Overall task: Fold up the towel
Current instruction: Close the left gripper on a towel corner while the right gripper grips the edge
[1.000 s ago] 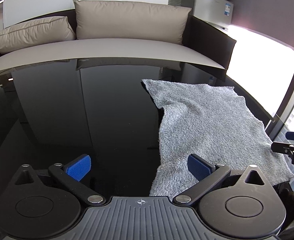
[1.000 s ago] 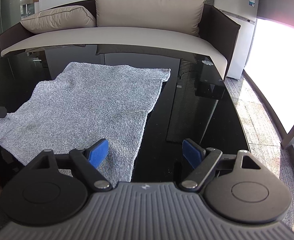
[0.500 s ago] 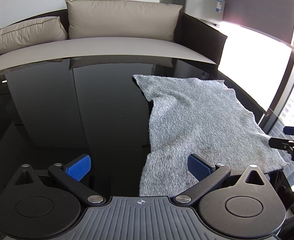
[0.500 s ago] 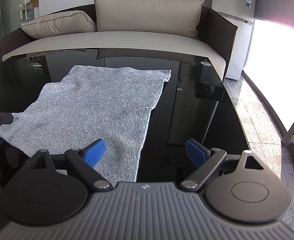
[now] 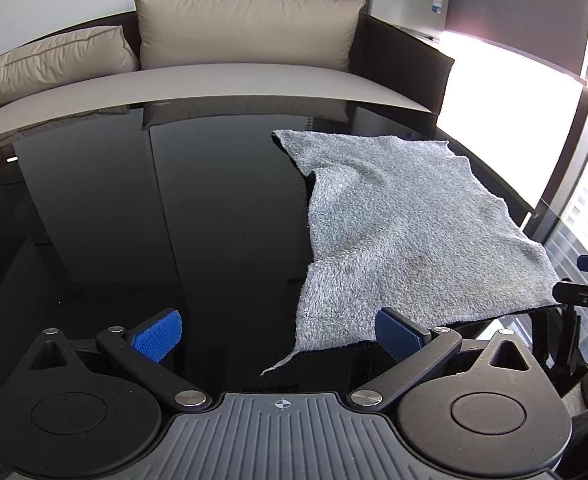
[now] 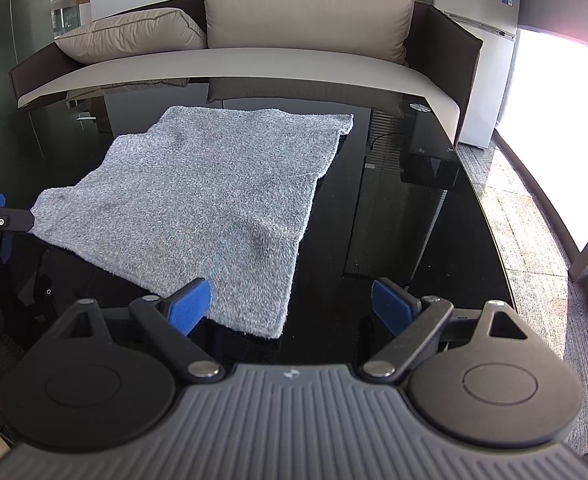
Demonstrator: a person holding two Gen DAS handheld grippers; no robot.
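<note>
We see a glossy black table (image 5: 141, 208) in a room with a beige sofa (image 5: 221, 76) behind it; two cushions lean on the sofa, and a silver fridge (image 6: 490, 52) stands beside the sofa's end, near a bright window. The sofa is mirrored in the table top.

The grey towel (image 5: 406, 224) lies spread on the table, in front of the sofa, in one layer with some soft wrinkles. Its far edge points to the sofa, and its near edge hangs a little over the table edge closest to us. The near corners are not flat: one corner makes a thin point past the edge.

In the left wrist view, the left gripper (image 5: 277, 332) is in front of the towel's near corner. Its jaws are spread wide; the blue pad (image 5: 398, 334) on one side is just beside the towel's edge, and we cannot tell if it touches. Nothing is pinched between them.

In the right wrist view, the right gripper (image 6: 289, 308) is at the other near corner of the towel. Its jaws have just been opening and now stand wide apart. The corner of the towel lies between them, but the pads do not press on it.
</note>
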